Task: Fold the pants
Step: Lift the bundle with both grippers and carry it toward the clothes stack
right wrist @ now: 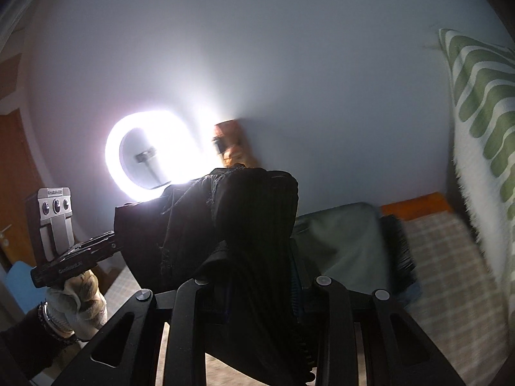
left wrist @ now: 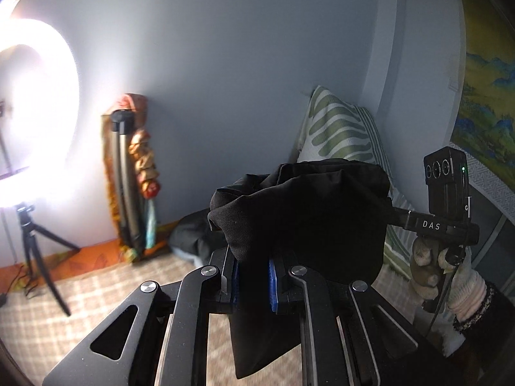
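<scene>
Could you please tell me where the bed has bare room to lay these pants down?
The checked bedspread lies bare between the tripod and the dark bundle. Another bare strip runs beside the striped pillow. The wall end is crowded: bundle, pillow and tripod.

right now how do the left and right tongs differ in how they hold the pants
The left tongs pinch a thin layer of the black pants, blue pads close together; the right tongs clamp a thicker bunched wad of the pants, pads wider apart. Cloth drapes mostly to the right over the left tongs, while it piles straight above and hangs below the right tongs. Both are shut on the same garment, held up off the bed.
</scene>
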`<state>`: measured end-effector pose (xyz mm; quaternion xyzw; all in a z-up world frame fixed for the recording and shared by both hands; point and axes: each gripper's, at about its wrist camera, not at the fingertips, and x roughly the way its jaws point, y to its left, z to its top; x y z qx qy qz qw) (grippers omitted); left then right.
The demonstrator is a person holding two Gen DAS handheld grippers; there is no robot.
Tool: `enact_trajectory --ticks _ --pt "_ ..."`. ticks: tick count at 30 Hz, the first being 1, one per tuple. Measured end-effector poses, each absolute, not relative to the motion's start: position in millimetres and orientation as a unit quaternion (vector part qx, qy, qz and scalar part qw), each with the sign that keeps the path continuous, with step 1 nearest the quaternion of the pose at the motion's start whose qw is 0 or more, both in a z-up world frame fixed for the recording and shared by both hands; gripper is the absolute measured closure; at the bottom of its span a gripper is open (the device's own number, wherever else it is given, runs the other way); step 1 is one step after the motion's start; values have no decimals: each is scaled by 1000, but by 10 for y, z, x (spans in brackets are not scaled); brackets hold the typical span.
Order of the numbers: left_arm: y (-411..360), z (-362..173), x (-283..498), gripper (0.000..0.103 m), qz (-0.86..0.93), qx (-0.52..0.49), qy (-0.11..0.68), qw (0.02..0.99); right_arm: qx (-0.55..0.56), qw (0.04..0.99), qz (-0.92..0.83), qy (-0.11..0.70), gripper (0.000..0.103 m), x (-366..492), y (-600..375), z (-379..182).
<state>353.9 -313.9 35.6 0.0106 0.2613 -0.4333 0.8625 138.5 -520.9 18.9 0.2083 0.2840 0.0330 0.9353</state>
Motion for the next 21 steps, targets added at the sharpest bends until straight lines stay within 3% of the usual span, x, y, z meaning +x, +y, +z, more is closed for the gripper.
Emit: enact_trajectory --ticks 21 --pt "-4085 -409 4731 91 -377 27 315 870 217 913 -11 346 75 2562 -6300 -702"
